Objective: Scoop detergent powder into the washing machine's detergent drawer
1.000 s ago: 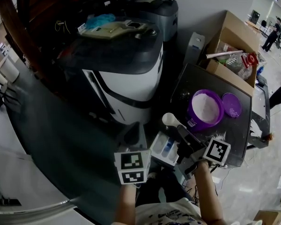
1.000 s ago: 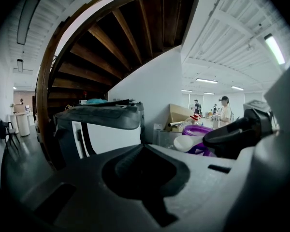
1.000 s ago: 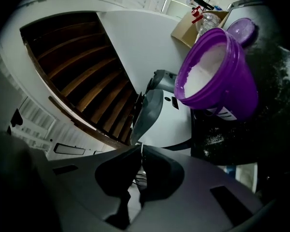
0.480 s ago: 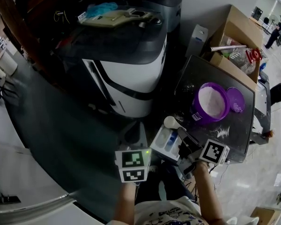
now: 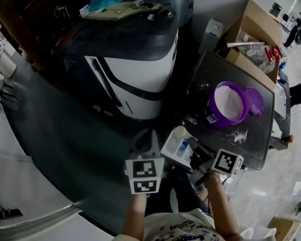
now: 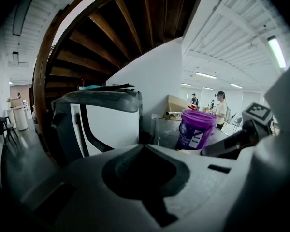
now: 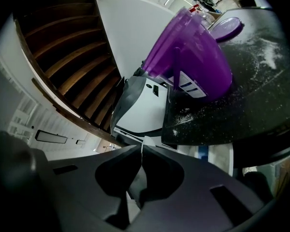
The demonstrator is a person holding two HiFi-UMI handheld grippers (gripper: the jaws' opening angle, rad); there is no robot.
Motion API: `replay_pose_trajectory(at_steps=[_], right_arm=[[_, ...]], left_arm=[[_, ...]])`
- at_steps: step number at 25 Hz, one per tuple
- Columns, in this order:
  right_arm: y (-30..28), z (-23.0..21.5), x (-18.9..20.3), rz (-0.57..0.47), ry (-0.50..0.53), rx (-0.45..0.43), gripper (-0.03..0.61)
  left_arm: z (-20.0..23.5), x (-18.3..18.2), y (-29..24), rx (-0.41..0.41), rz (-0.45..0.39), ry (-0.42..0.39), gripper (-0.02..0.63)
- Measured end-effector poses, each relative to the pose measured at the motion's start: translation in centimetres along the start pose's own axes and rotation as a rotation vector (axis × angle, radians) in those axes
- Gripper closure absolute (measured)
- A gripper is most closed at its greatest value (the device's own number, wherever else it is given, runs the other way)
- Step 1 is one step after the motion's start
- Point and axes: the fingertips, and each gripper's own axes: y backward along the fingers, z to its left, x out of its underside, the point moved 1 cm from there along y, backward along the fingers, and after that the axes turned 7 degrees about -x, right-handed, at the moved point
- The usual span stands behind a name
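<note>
Scoop (image 5: pixel 179 132) moved off tub (image 5: pixel 230 104), now over detergent drawer (image 5: pixel 171 148). Right gripper (image 5: pixel 194 145) pinches scoop handle; left gripper (image 5: pixel 143 143) closed, empty. Judging: tipping pending.

The right gripper (image 5: pixel 194 145) holds a white scoop (image 5: pixel 180 133) over the detergent drawer (image 5: pixel 169 154).

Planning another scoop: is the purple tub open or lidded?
Open: white powder shows inside the purple tub, and its lid lies beside it on the table.
</note>
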Motion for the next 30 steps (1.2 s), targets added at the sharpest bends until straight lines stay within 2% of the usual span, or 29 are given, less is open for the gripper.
replay_pose_trajectory(at_steps=[5,12,17,30], right_arm=[[0.4,-1.3,1.0,0.016,-0.028,0.045,0.56],[0.4,-3.3,1.7,0.063,0.089,0.128,0.56],[0.2,-4.2,2.1,0.132,0.26,0.215,0.56],[-1.8,-4.4,4.1,0.357,0.84,0.377,0.56]], left_arm=[[-0.3,1.1,-0.2,0.008,0.02,0.002,0.612],[-0.7,2.4,-0.6,0.019,0.046,0.009,0.612],[-0.5,3.0,-0.6,0.015,0.058,0.015,0.612],[0.3,3.6,-0.2,-0.004,0.058,0.023,0.612]])
